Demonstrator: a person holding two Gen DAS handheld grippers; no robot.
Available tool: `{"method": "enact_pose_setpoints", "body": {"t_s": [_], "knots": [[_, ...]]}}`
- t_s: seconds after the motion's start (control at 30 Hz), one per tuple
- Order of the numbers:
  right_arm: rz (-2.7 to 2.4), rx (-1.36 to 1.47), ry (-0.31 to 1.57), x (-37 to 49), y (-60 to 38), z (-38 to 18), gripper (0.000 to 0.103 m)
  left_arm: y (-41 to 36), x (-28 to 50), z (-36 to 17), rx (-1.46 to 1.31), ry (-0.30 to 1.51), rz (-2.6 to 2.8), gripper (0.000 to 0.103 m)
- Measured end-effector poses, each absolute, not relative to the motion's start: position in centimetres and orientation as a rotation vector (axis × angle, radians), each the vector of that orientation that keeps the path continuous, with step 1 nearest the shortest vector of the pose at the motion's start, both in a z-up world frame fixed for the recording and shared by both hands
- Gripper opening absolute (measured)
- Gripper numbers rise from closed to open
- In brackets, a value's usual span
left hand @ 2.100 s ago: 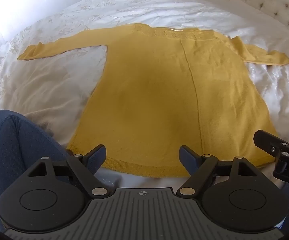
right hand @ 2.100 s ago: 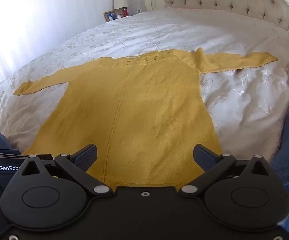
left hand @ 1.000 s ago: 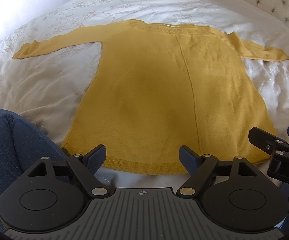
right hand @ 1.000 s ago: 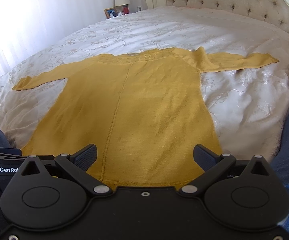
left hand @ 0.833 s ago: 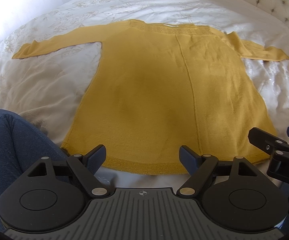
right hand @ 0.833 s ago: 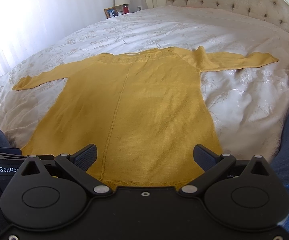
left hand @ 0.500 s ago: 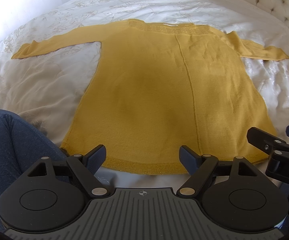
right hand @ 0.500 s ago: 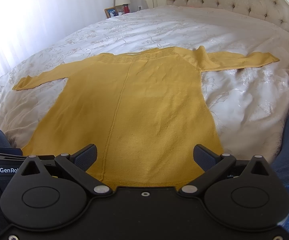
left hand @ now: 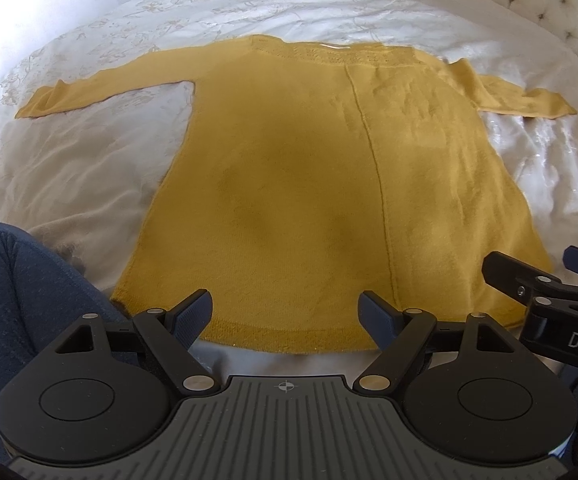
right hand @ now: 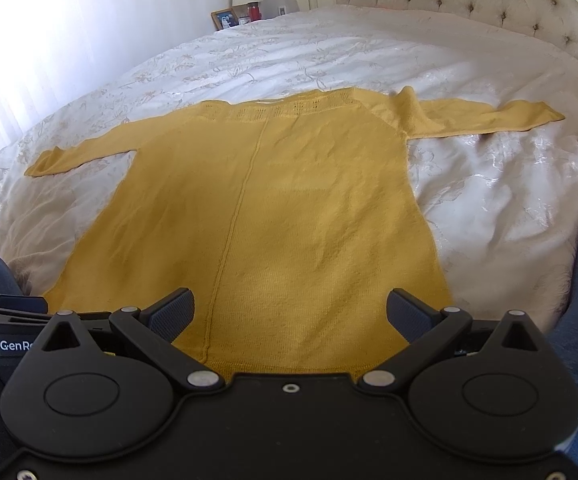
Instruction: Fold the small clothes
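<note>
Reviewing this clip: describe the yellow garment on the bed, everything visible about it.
The yellow garment is a mustard knit top with long sleeves, lying flat and unfolded on the white bedspread. Both sleeves stretch out sideways, the neckline with its openwork band lies toward the headboard, and the ribbed hem is nearest the cameras. A raised seam runs down the middle from neckline to hem. There are light wrinkles near the right shoulder. Only the bedspread touches it; both tools hover open over the hem.
</note>
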State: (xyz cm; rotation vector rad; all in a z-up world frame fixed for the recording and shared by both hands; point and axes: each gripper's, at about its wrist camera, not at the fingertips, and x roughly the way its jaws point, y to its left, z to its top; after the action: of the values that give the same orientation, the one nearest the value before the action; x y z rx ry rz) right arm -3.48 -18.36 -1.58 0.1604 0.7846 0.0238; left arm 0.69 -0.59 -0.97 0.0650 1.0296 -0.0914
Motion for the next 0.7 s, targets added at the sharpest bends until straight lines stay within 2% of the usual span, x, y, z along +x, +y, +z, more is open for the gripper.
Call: {"method": "enact_pose_setpoints", "body": {"t_s": [0.17,0.27,0.4,0.47,0.53,0.6,0.7], "knots": [[0.021,0.146,0.770,-3.0,-18.4,-1.6,0.102,-0.3,1.3,-0.9,0.042,0.991,-0.107,0.079],[0.017,0.138,0.745,-2.7,-18.6,-1.4,0.098,-0.2,2.2,-0.7,0.042,0.981,-0.108,0.076],[0.021,0.114,0.721,-1.4,-18.9,-1.1,0.090,0.3,4.1,-0.6,0.026,0.979,-0.095,0.061],[0.027,0.105,0.715,-0.6,-19.3,-1.2,0.087,0.5,5.5,-0.7,0.018,0.989,-0.101,0.061],[0.039,0.103,0.719,0.5,-19.9,-1.3,0.079,0.6,6.8,-0.8,0.019,0.987,-0.103,0.057],[0.048,0.109,0.733,1.9,-20.6,-1.5,0.077,0.6,8.1,-0.8,0.022,0.963,-0.101,0.056],[0.068,0.108,0.739,3.9,-22.2,-1.6,0.067,0.4,10.3,-0.5,0.020,0.895,-0.097,0.056]]}}
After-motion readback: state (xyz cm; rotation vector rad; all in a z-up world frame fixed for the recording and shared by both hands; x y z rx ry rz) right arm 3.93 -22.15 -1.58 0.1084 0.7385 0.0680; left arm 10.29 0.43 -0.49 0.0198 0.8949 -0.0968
